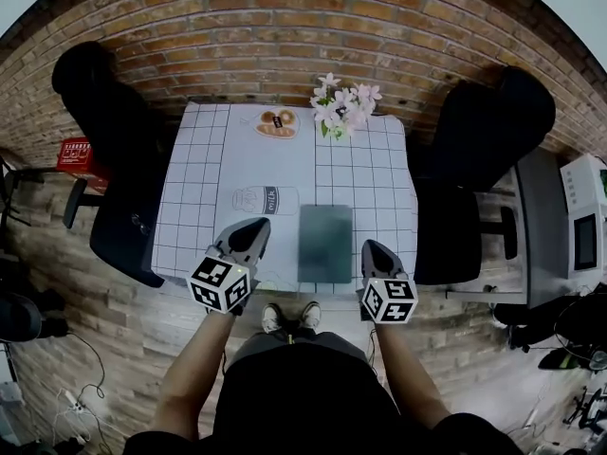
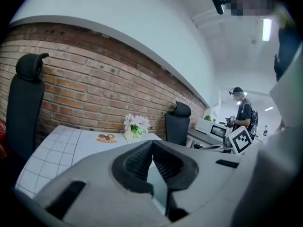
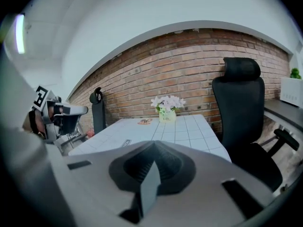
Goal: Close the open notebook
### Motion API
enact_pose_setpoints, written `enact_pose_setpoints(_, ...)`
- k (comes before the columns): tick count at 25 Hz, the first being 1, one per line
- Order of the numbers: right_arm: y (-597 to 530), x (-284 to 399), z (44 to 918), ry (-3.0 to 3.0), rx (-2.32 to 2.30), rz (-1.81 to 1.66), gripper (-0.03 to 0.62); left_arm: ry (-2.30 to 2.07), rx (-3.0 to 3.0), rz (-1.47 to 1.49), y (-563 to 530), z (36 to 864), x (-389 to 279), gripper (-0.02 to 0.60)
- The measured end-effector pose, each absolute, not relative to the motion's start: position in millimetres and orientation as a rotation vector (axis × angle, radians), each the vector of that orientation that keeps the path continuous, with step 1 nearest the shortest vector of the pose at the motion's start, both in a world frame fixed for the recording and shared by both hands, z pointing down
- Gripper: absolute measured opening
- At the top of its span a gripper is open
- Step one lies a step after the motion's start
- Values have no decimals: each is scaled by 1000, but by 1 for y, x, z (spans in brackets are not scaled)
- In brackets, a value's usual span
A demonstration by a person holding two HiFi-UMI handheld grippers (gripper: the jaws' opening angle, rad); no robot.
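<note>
The notebook (image 1: 325, 243) lies closed, dark grey-green cover up, near the front edge of the white grid-patterned table (image 1: 194, 183). My left gripper (image 1: 256, 226) hovers just left of the notebook, its jaws shut with nothing between them. My right gripper (image 1: 371, 246) hangs just right of the notebook, also shut and empty. In the left gripper view the left gripper (image 2: 152, 142) points over the table toward the brick wall, tips together. In the right gripper view the right gripper (image 3: 154, 144) likewise has its tips touching.
A vase of pale flowers (image 1: 341, 108) and a flat picture of pastries (image 1: 277, 122) sit at the table's far end, a milk label (image 1: 264, 200) mid-table. Black office chairs stand left (image 1: 114, 131) and right (image 1: 479, 150). A person (image 2: 244, 115) stands by a side counter with a microwave (image 1: 583, 221).
</note>
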State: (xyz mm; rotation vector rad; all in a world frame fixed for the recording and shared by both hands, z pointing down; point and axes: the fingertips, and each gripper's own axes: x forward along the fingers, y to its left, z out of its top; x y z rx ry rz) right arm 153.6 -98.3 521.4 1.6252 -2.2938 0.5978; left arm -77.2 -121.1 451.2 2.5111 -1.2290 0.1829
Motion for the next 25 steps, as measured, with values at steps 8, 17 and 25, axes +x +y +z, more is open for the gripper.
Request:
enact_pose_setpoints(8, -122, 165, 455, -2401, 1751, 541, 14, -1476, 2568, 110, -107, 378, -128, 25)
enact_pose_setpoints(17, -132, 172, 399, -2506, 1818, 450, 14, -1639, 2600, -44, -92, 299, -161, 25)
enact_pose_setpoints(25, -122, 186, 349, -2581, 1883, 338, 14, -1746, 2601, -199, -70, 251, -189, 25)
